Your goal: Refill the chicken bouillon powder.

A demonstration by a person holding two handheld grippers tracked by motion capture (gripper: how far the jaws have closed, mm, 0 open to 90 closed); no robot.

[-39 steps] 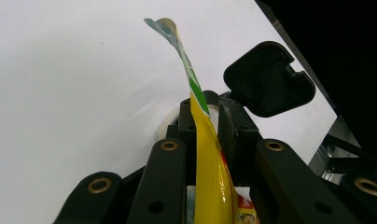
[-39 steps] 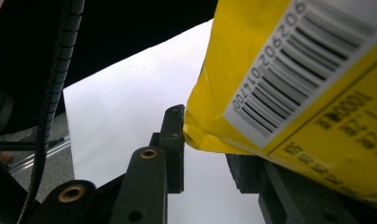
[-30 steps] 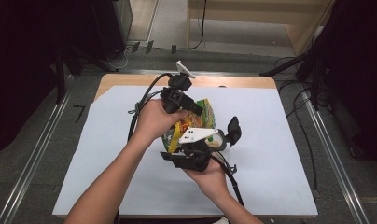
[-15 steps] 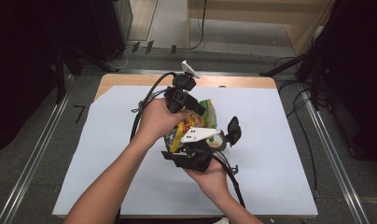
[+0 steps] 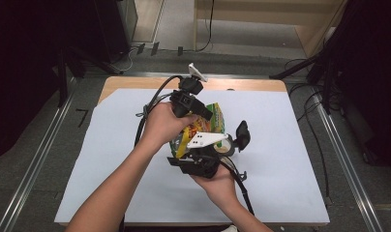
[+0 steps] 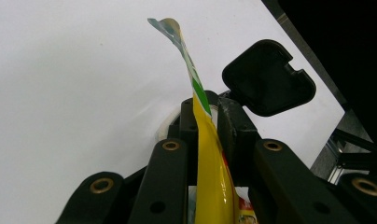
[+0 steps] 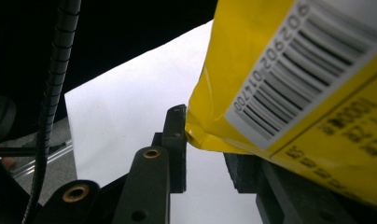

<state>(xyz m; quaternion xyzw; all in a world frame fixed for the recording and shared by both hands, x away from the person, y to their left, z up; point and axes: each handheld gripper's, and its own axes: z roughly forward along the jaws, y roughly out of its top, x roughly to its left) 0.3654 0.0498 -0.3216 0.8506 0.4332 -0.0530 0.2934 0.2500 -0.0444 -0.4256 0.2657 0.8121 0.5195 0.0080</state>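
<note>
Since the earlier high views almost nothing has changed: both hands sit in the same spot at centre frame, and the snack bag (image 5: 215, 115) hangs between them just as it did. Only the grey plate on the left gripper (image 5: 203, 115) looks a touch more tilted toward the upper right. Jaw gaps are steady too. This reads as a held pause, with both grips set and the pull or tear on the bag not yet begun.

The bag is yellow and green and is lifted off the white table cover (image 5: 290, 159), at the middle of the high view.

The left hand (image 5: 160, 124) comes in from the lower left, forearm angled up and wrist bent, gripper pointing down and right onto the bag's top. In the left gripper view its jaws are narrow, pinching the bag's flat sealed edge (image 6: 203, 116), with the free strip sticking up toward the top centre.

The right hand (image 5: 218, 186) comes from the bottom edge, palm up, with the right gripper (image 5: 218, 145) under the bag. In the right gripper view the barcode corner (image 7: 270, 93) sits between the jaws. The left pad (image 7: 177, 135) touches it and the other pad is half hidden behind the film, so this looks like a narrow clamp on the bag's lower corner.
</note>
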